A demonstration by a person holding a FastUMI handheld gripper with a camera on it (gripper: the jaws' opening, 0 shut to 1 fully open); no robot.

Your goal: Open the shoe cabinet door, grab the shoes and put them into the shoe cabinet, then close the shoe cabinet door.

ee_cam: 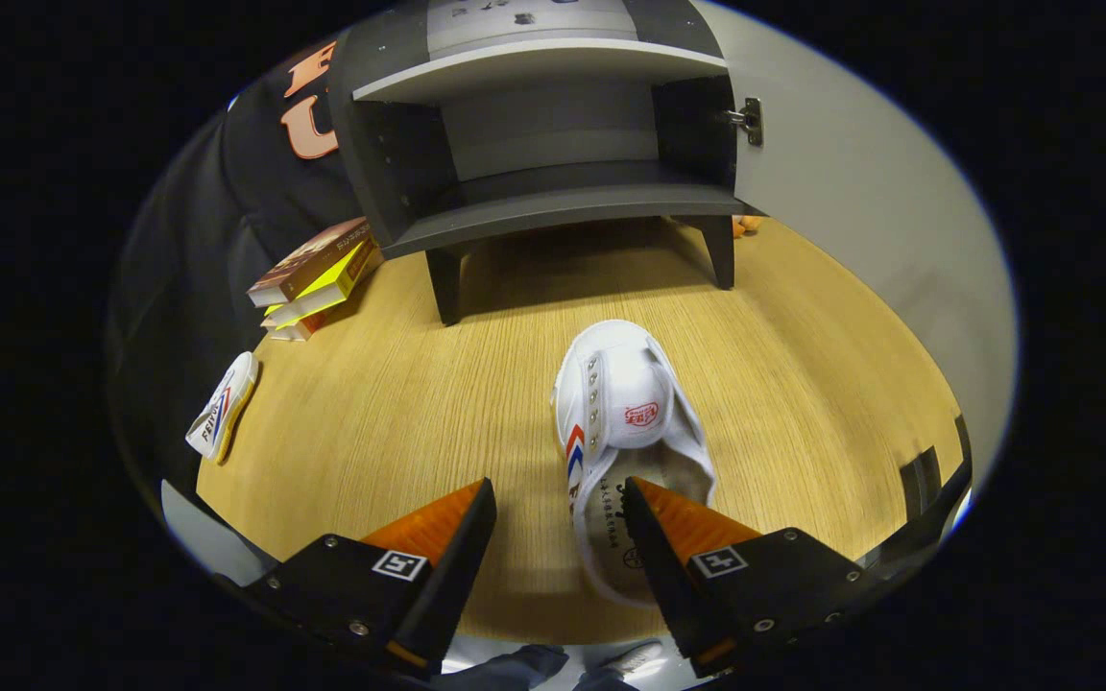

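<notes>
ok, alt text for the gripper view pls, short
An open claw hovers over a white shoe on a wooden floor, one finger above its opening. Beyond stands the shoe cabinet, door open; a second shoe and stacked books lie off to one side.

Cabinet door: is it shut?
No, the cabinet door is swung open, showing bare shelves; the open claw straddles the shoe.
</notes>
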